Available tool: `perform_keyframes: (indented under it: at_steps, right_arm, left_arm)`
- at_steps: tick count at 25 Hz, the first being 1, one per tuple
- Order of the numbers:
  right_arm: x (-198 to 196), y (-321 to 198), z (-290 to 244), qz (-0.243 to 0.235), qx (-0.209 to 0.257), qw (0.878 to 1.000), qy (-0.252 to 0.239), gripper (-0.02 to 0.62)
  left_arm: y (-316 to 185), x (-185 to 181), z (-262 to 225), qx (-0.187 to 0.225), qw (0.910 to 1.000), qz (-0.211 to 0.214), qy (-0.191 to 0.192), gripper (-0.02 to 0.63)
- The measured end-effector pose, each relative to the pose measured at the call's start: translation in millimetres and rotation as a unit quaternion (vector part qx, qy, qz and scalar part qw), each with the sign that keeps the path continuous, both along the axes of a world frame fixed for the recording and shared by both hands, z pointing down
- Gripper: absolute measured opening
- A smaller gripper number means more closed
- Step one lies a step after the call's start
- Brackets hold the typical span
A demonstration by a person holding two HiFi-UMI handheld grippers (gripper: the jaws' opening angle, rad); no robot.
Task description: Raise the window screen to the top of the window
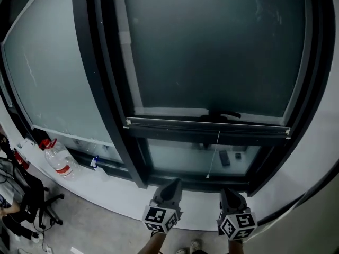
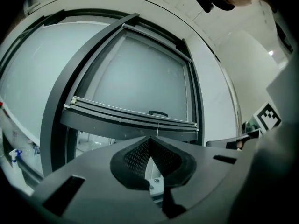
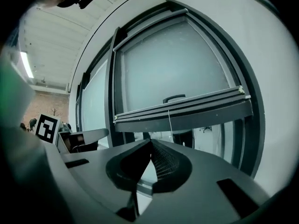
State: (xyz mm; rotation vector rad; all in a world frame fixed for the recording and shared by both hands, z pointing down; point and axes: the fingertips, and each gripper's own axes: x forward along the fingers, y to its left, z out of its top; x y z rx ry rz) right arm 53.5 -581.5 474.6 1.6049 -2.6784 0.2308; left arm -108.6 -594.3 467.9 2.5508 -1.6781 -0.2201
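Only the head view shows the floor (image 1: 106,229) (below the window screen (image 1: 212,52)).

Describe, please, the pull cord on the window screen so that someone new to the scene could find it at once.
Look at the dark-framed window, where the screen's bottom bar runs across its lower part. From near the bar's middle, just under the small black handle, the cord hangs down towards the sill. It is the only thin pale line there.
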Motion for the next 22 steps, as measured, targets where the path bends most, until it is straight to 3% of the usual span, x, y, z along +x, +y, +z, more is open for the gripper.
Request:
perform_keyframes:
  at_steps: [3,5,6,8,11,13,15,17,18,22]
  right_arm:
    - [11.6,-35.0,-14.3,-0.011,0.03,0.999,0.029,0.006]
    - [22.3,-60.4,-27.8,-0.012,0.063,0.994,0.092,0.006]
    - [27.2,-73.9,-36.0,-0.015,0.084,0.986,0.143,0.006]
    - [34.5,-103.9,-48.9,-0.031,0.121,0.954,0.272,0.006]
    - [42.2,-151.9,-52.3,-0.044,0.147,0.875,0.459,0.008]
    - [45.2,-176.1,-53.4,-0.046,0.154,0.835,0.527,0.008]
    - [45.8,-193.7,-56.6,-0.057,0.151,0.812,0.561,0.025]
    - [46.8,-204.4,-57.9,-0.064,0.144,0.792,0.589,0.063]
    - [47.4,-208.2,-58.4,-0.066,0.141,0.784,0.601,0.063]
    - [48.2,-224.2,-56.1,-0.081,0.123,0.752,0.643,0.061]
  left_arm:
    - [-36.3,11.1,-8.8,0.022,0.9987,-0.007,-0.046,0.003]
    - [-61.1,20.1,-15.5,0.043,0.9904,-0.003,-0.131,0.003]
    - [-74.0,25.1,-18.0,0.051,0.9806,0.002,-0.189,0.003]
    - [-101.6,30.6,-24.1,0.065,0.9503,0.01,-0.304,0.005]
    - [-136.9,22.8,-41.9,0.096,0.8893,0.011,-0.447,0.026]
    - [-154.8,13.5,-44.5,0.102,0.8497,0.022,-0.517,0.051]
    - [-172.8,2.3,-39.5,0.086,0.8182,0.035,-0.567,0.066]
    - [-185.8,-10.1,-31.9,0.066,0.7949,0.039,-0.602,0.074]
    - [-189.8,-15.3,-30.9,0.062,0.7874,0.035,-0.612,0.074]
    - [-202.2,-25.8,-41.4,0.064,0.7723,0.019,-0.632,0.072]
